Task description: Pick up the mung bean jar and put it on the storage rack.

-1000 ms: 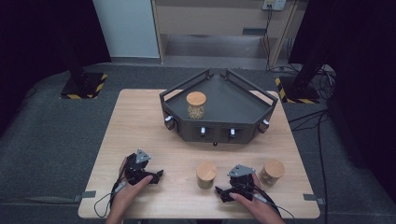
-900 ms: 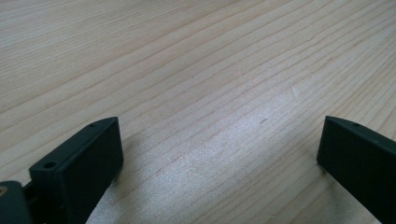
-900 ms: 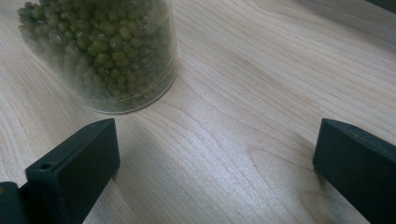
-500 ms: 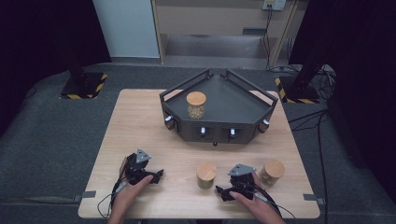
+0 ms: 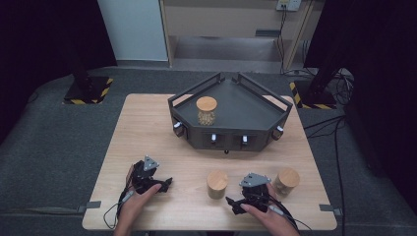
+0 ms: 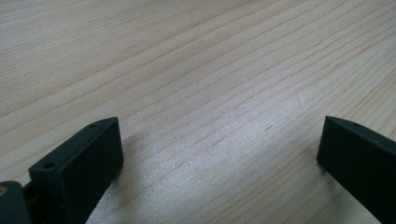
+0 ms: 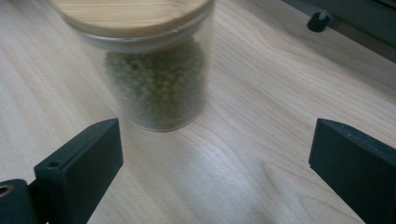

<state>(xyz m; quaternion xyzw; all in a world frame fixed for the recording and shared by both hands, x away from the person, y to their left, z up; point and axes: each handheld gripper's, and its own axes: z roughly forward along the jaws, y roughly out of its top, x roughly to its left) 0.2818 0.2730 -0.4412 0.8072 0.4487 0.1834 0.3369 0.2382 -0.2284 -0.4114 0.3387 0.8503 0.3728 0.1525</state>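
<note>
**Glass jar of green beans waits just ahead of the open right fingers**

The right gripper [image 5: 246, 196] rests low on the desk [image 5: 147, 128], fingers [image 7: 79, 172] spread wide and released, having just eased in a little with nothing between them. The jar [image 7: 156, 70] stands upright ahead of the fingers, nearer the left one in the right gripper view, clear of both pads. In the high view it is the jar [image 5: 217, 184] just left of that gripper.

It looks like a short round cylinder of clear glass, smooth and probably slippery, packed with small green beans, so likely fairly heavy for its size. The flat lid [image 7: 130, 14] is pale wood, and may only sit loosely, so lifting by it seems risky. The safer hold is across the glass wall at mid-height, below the lid, squeezed firmly but gently since glass can crack or slide.

The left gripper [image 5: 153, 183] lies apart, its fingers [image 6: 84, 163] also released over bare, matte, straight-grained wood
</note>
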